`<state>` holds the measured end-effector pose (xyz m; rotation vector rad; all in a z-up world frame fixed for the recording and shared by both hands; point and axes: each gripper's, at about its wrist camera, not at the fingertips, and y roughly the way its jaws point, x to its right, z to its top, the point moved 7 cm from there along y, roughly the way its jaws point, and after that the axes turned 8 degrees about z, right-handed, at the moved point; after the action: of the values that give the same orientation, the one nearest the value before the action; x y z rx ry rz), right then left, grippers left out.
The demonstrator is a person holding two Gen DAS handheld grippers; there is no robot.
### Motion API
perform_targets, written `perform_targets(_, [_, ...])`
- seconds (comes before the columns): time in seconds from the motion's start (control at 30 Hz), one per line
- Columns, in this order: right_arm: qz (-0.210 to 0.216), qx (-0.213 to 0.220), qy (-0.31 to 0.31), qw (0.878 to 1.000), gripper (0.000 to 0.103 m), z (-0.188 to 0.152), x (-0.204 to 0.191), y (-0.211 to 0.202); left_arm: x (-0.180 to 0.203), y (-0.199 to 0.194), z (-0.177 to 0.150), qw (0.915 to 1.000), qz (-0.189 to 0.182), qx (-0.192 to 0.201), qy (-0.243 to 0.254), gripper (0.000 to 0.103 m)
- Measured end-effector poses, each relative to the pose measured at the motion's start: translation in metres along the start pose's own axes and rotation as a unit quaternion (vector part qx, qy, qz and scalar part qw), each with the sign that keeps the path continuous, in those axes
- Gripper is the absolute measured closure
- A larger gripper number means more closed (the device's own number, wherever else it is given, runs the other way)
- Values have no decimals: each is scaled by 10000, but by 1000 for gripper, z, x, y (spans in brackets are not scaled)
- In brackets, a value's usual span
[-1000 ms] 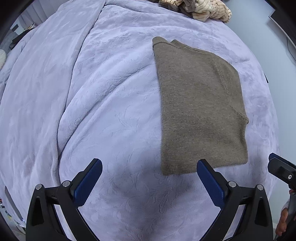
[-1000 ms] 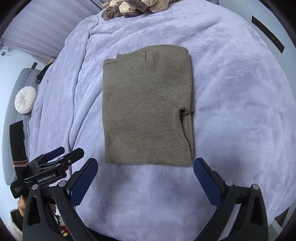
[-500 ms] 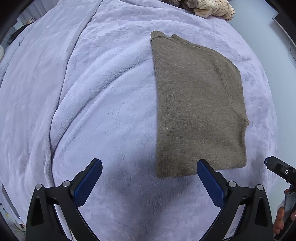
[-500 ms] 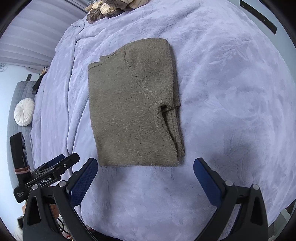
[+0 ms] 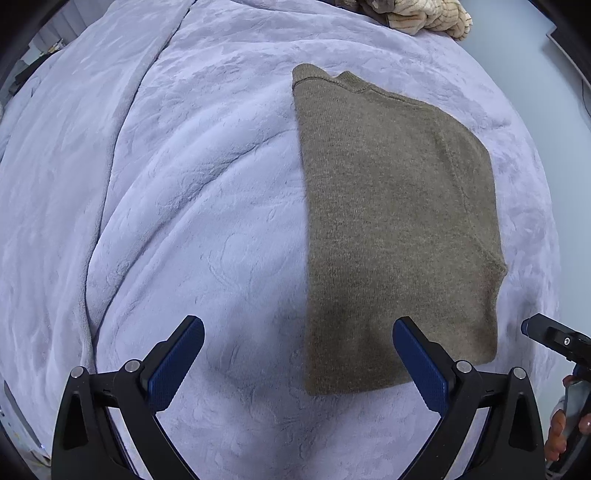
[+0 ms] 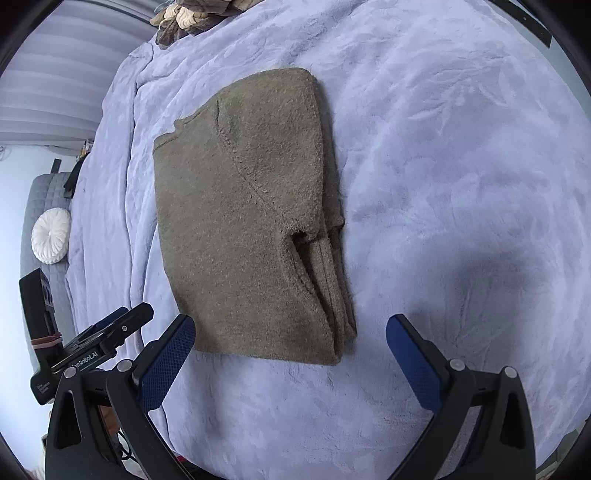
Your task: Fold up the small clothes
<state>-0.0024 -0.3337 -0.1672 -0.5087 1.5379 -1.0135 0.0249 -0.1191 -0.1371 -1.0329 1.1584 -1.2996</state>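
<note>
A brown knit sweater (image 5: 395, 229) lies folded into a long rectangle on the lilac blanket (image 5: 192, 206); it also shows in the right wrist view (image 6: 243, 225), its sleeve tucked along the right edge. My left gripper (image 5: 298, 360) is open and empty, just above the sweater's near left corner. My right gripper (image 6: 290, 356) is open and empty, over the sweater's near right corner. The right gripper shows at the right edge of the left wrist view (image 5: 554, 338), the left gripper at the left of the right wrist view (image 6: 99, 339).
A heap of beige and striped clothes (image 5: 424, 16) lies at the far end of the bed, also in the right wrist view (image 6: 192, 16). A white round cushion (image 6: 51, 235) sits on a grey sofa to the left.
Both grippers have moved forward and lower toward the sweater's near edge, which now lies between the fingers. The sweater has not moved. Both stay open.
</note>
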Motion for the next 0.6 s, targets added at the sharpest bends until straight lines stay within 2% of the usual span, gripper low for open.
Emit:
perform_targets(0.3, [446,78,53,9990,0,39,6,9,4,13,50,9983,-548,158,-128,1])
perform_targets(0.47, [926,85,119,9956,0,67,10,29,17,36,74,9953,-947,109,-182,1])
perform_targets(0.6, [1279,-24,407,9910,0,83,19,52,28,59,82,9947,-1024,-21,-96,1])
